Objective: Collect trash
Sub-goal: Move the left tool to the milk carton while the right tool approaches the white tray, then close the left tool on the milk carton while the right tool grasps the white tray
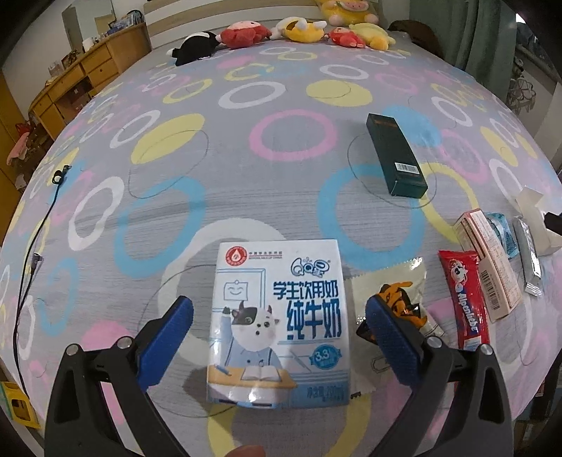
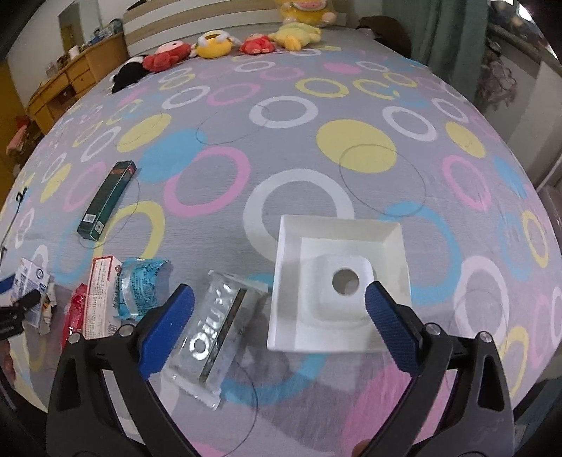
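Note:
A blue and white milk carton (image 1: 277, 323) lies flat on the bedspread, between the fingers of my open left gripper (image 1: 279, 306), which stand clear of its sides. Right of it are a clear wrapper with an orange and black print (image 1: 397, 306), a red candy wrapper (image 1: 463, 298), a white and pink box (image 1: 488, 263), a blue wrapper (image 1: 502, 232) and a silver wrapper (image 1: 527, 253). My right gripper (image 2: 279, 291) is open over the gap between a silvery clear wrapper (image 2: 217, 327) and a white square box insert with a round hole (image 2: 337, 281).
A dark green box (image 1: 397, 158) lies farther up the bed, also seen as the green box (image 2: 109, 197). Plush toys (image 1: 298, 28) line the headboard end. A black cable (image 1: 35, 246) runs along the left edge. A wooden desk (image 1: 80, 77) stands at the left.

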Motion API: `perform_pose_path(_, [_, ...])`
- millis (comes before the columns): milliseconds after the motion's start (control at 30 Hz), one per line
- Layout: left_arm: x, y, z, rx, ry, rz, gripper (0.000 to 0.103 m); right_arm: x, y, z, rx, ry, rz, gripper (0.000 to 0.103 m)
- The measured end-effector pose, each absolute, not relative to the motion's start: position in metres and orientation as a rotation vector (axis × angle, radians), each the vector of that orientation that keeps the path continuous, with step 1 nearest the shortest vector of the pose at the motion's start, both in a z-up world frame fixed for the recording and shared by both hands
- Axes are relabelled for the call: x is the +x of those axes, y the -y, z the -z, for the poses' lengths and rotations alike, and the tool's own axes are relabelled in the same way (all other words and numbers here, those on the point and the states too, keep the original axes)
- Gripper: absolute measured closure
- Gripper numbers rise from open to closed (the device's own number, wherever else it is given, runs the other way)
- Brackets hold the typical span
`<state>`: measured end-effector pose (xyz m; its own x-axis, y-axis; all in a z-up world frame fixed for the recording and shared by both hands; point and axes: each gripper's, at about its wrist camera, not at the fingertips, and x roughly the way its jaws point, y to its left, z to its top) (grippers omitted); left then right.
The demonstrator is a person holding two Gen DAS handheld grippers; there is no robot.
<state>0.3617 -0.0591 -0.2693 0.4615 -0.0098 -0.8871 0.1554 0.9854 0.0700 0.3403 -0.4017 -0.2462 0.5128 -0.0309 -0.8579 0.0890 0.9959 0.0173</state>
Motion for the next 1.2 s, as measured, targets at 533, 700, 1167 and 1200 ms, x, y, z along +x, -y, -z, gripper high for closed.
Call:
perform_pose_path(533, [0.369,0.053,0.291,0.145,-1.128,0.107,0.007,0.364,0.404,0.269,0.024,-1.088,0.094,0.014])
perform_pose_path(700, [0.368,0.051,0.295,0.111,-1.134,0.108,0.007,0.362,0.400,0.271,0.021,-1.104,0.080,0.023])
perform_pose_path(1167, [0.362,0.049,0.299,0.111,-1.117,0.121,0.007,0.366,0.402,0.279,-0.048,-1.132,0.191,0.053])
perform_pose_path(1200, [0.363,0.047,0.299,0.100,-1.120,0.125,0.007,0.365,0.403,0.277,-0.054,-1.131,0.209,0.056])
